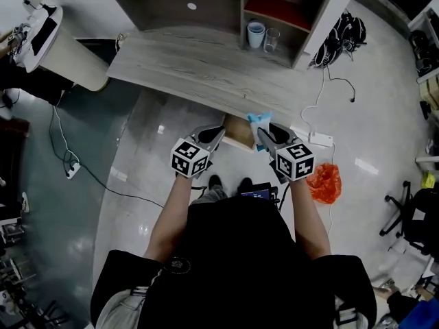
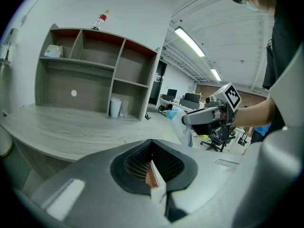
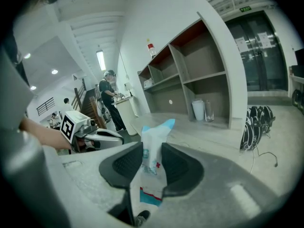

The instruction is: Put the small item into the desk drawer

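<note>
The small item is a white and blue packet [image 1: 259, 120] [image 3: 154, 141], and my right gripper [image 1: 265, 136] [image 3: 152, 163] is shut on it, holding it upright just off the desk's front edge. The wooden drawer [image 1: 236, 133] stands pulled out under the grey desk [image 1: 192, 64]. My left gripper [image 1: 217, 136] [image 2: 152, 167] is shut on the drawer's thin front board [image 2: 155, 180]. In the left gripper view, the right gripper [image 2: 192, 118] hangs to the right with the packet [image 2: 178, 122]. The two grippers are close together on either side of the drawer.
A white cup [image 1: 256, 34] and a glass [image 1: 271, 40] stand in the desk's shelf unit. On the floor to the right lie a power strip [image 1: 320, 140], an orange bag [image 1: 326, 182] and a black bag [image 1: 339, 36]. An office chair [image 1: 415, 218] is far right.
</note>
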A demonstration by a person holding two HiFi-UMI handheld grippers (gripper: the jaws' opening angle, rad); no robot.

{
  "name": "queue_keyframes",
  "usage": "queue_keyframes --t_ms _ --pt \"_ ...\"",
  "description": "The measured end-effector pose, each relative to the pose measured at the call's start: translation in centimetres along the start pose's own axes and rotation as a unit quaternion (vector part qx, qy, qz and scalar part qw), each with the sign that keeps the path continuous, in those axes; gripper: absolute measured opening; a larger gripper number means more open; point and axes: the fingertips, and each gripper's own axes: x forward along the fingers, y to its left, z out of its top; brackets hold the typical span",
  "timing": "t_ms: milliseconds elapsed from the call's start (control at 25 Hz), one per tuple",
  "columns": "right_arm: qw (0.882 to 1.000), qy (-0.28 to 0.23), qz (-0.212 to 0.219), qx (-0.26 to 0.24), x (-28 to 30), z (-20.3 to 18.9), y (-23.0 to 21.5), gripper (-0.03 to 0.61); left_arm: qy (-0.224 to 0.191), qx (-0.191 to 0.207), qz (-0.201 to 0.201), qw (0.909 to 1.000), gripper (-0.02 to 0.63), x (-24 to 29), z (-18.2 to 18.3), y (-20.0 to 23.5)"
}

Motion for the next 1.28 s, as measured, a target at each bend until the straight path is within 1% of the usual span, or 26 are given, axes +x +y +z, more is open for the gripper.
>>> queue_keyframes --t_ms 120,320,560,960,1280 --pt "1.0 0.009 0.016 -0.017 0.1 0.0 -0.3 0.124 -0.002 -0.004 0.011 0.9999 0.002 0.4 0.1 -0.3" --pt "0.997 0.039 0.049 -0.052 1.4 -0.9 -0.2 0.124 -0.002 -0.012 0.025 0.9996 0.002 0.8 -0.6 -0.6" --pt "0.992 0.074 0.067 -0.082 4.3 -2.6 0.4 0.124 0.002 -0.025 0.029 0.9993 0.002 1.2 -2.2 0.8" --pt "0.978 0.137 0.081 -0.136 10.4 -5.7 1.3 0.124 0.015 -0.052 0.024 0.9983 0.002 1.7 -5.7 5.3" --pt "0.96 0.189 0.089 -0.185 13.6 -9.2 1.8 0.124 0.029 -0.069 0.028 0.9968 0.0 3.1 -8.0 7.6"
